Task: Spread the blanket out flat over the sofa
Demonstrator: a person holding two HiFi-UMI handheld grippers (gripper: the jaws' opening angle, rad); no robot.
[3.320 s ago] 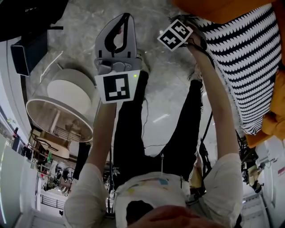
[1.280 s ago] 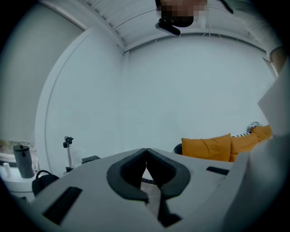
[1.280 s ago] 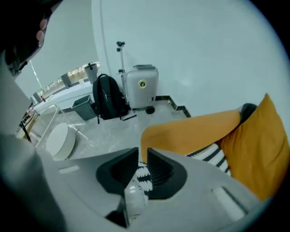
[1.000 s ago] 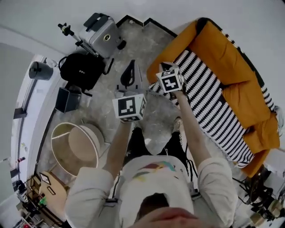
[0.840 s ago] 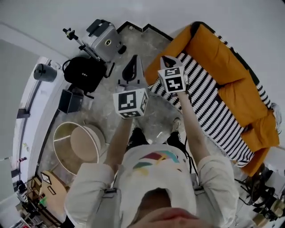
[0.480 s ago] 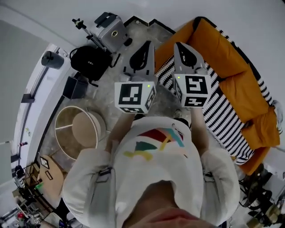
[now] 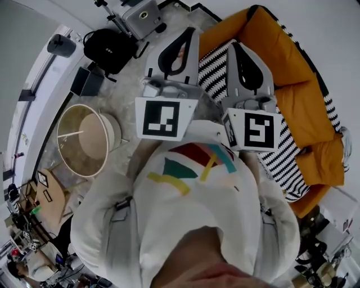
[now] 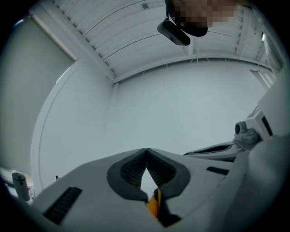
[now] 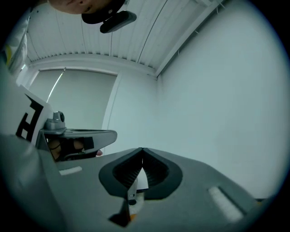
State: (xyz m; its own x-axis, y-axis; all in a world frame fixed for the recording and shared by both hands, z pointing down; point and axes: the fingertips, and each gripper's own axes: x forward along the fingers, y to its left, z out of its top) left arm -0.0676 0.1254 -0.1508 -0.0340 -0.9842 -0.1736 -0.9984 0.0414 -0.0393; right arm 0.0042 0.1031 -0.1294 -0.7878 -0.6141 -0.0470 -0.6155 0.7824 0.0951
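The black-and-white striped blanket (image 7: 212, 68) lies along the seat of the orange sofa (image 7: 264, 45), running down to its lower end (image 7: 288, 163). Both grippers are held up in front of the person's chest, apart from the blanket. My left gripper (image 7: 192, 31) is shut with nothing in it. My right gripper (image 7: 235, 46) is also shut and empty. In the left gripper view the left gripper (image 8: 146, 151) points at a bare white wall and ceiling. The right gripper view shows the right gripper (image 9: 142, 151) against the same wall, with the left gripper beside it.
On the marble floor left of the sofa stand a round beige drum-shaped table (image 7: 85, 138), a black bag (image 7: 110, 48), a small black box (image 7: 84, 82) and a grey machine (image 7: 140, 12). Cluttered shelves show at the lower left corner.
Both grippers have risen from near the blanket's edge to chest height, close under the head camera. The right gripper has come away from the blanket. The blanket stays on the sofa.
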